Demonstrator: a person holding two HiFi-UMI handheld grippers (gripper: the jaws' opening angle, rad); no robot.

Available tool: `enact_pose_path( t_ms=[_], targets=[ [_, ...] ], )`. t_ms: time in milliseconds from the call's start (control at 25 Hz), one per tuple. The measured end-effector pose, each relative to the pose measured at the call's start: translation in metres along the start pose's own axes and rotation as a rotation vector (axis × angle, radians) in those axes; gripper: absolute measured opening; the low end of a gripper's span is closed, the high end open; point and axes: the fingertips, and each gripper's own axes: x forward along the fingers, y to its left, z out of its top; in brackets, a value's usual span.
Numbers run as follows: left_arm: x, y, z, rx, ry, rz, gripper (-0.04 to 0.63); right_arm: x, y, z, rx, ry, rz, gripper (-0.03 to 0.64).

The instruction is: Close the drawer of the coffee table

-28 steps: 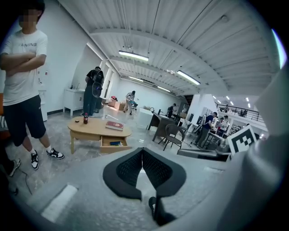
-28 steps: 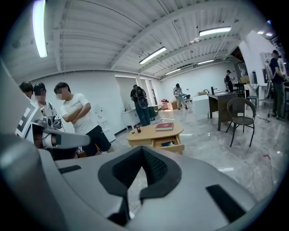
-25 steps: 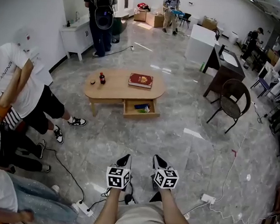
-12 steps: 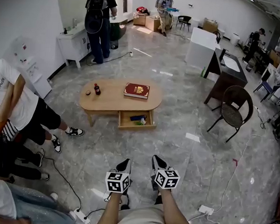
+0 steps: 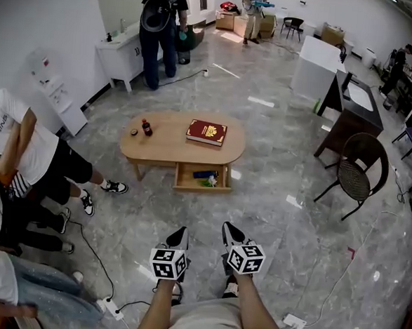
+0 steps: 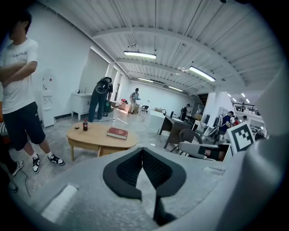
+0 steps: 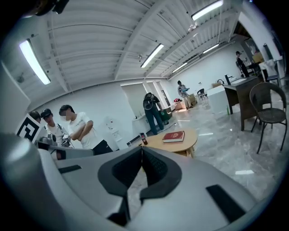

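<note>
The oval wooden coffee table [image 5: 166,147] stands on the marble floor well ahead of me. Its drawer [image 5: 203,178] is pulled out on the near side with small items inside. A red book [image 5: 207,132] and a small dark bottle [image 5: 147,127] are on the tabletop. My left gripper [image 5: 180,236] and right gripper [image 5: 231,234] are side by side low in the head view, far short of the table, both shut and empty. In the left gripper view, the left gripper [image 6: 142,149] points towards the table [image 6: 97,136]. The right gripper [image 7: 142,148] also faces the table [image 7: 176,141].
Several people stand at the left [image 5: 24,147]. A person with a backpack [image 5: 161,23] stands by a white cabinet [image 5: 121,49]. A round-backed chair [image 5: 360,170] and a dark desk [image 5: 354,107] are at the right. A power strip and cables [image 5: 106,304] lie on the floor near my feet.
I have walked forward: the table is a little nearer and larger in the head view. Both grippers came along side by side, shut throughout.
</note>
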Motion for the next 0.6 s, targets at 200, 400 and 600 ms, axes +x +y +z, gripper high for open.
enact_pose_path(
  t_ms=[200,400,600],
  targets=[
    [0.045,-0.031,0.006,-0.019,-0.006,0.028,0.009,0.001,-0.042,0.023,-0.071,0.022,0.068,0.016],
    [0.067,-0.057,0.014,-0.03,-0.035,0.057,0.009,-0.014,-0.086,0.034,-0.095,0.035,0.095,0.017],
    [0.065,-0.047,0.011,-0.049,-0.04,0.112,0.009,-0.025,-0.124,0.038,-0.087,0.055,0.07,0.017]
  ],
)
